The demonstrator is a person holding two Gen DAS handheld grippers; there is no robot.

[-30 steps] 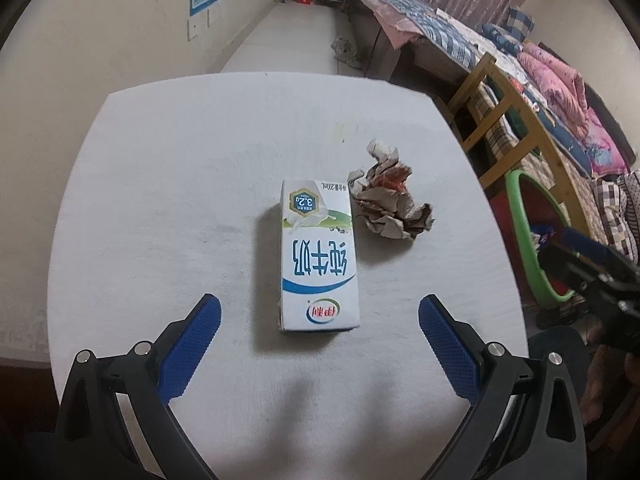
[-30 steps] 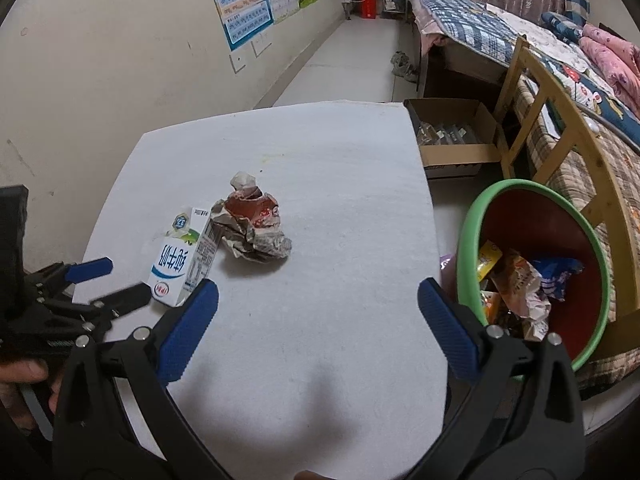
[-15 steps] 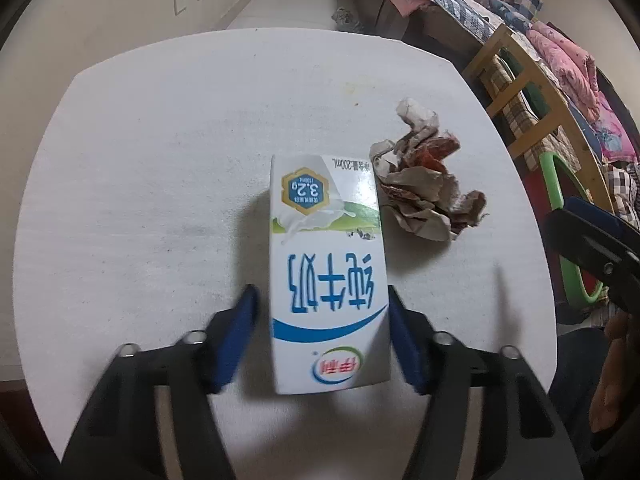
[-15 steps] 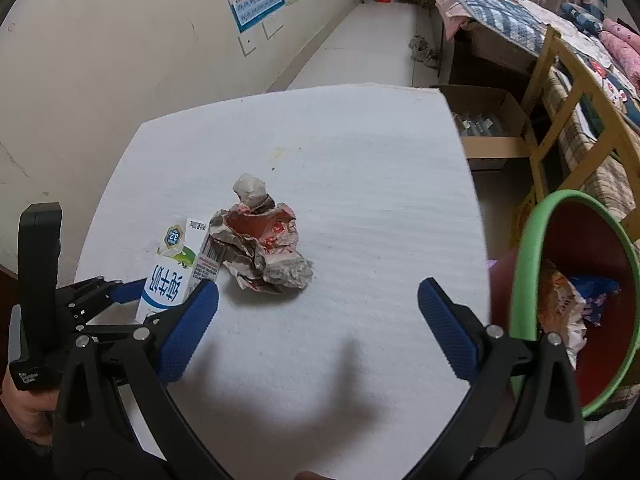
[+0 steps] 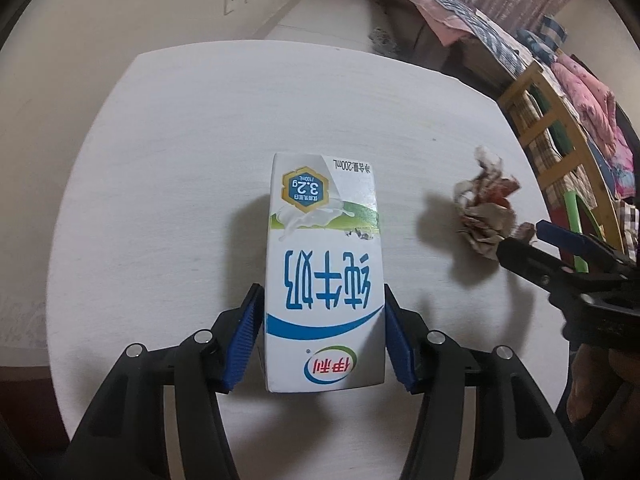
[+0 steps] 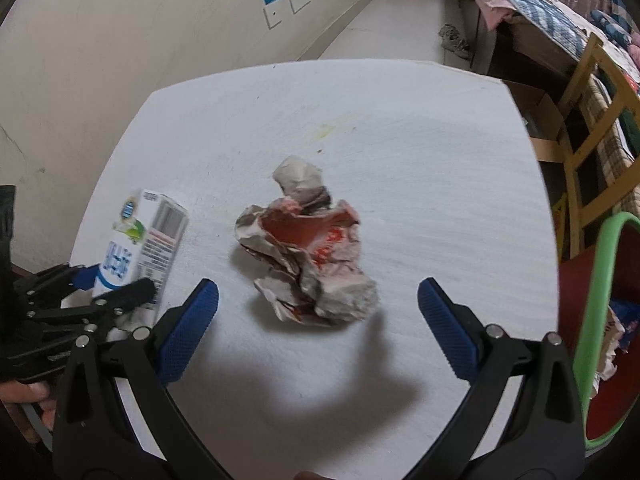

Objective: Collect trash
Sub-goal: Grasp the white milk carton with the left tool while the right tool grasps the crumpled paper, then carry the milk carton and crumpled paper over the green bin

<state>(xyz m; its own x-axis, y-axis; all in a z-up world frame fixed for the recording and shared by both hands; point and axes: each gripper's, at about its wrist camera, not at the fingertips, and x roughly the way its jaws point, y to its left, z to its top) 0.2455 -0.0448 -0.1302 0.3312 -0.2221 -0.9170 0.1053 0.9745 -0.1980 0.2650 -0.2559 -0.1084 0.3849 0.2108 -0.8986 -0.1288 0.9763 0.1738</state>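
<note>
A white milk carton (image 5: 324, 272) with blue lettering lies lengthwise on the white table (image 5: 200, 120). My left gripper (image 5: 322, 300) is shut on its near end, a blue pad pressed against each long side. The right wrist view shows that carton (image 6: 136, 236) and the left gripper (image 6: 108, 284) at the left. A crumpled red-and-white paper wrapper (image 6: 308, 248) lies mid-table. My right gripper (image 6: 318, 288) stands open just short of it, one finger on each side and neither touching. In the left wrist view the wrapper (image 5: 486, 216) sits to the right, with the right gripper (image 5: 522, 236) at its edge.
A green-rimmed red bin (image 6: 600, 280) holding wrappers stands beside the table's right edge. Behind it are a wooden chair frame (image 6: 588, 92), an open cardboard box (image 6: 540, 120) on the floor, and beds. A wall runs along the left.
My left gripper came down over the carton and shut on its sides. My right gripper moved down and closer to the crumpled wrapper and stayed open.
</note>
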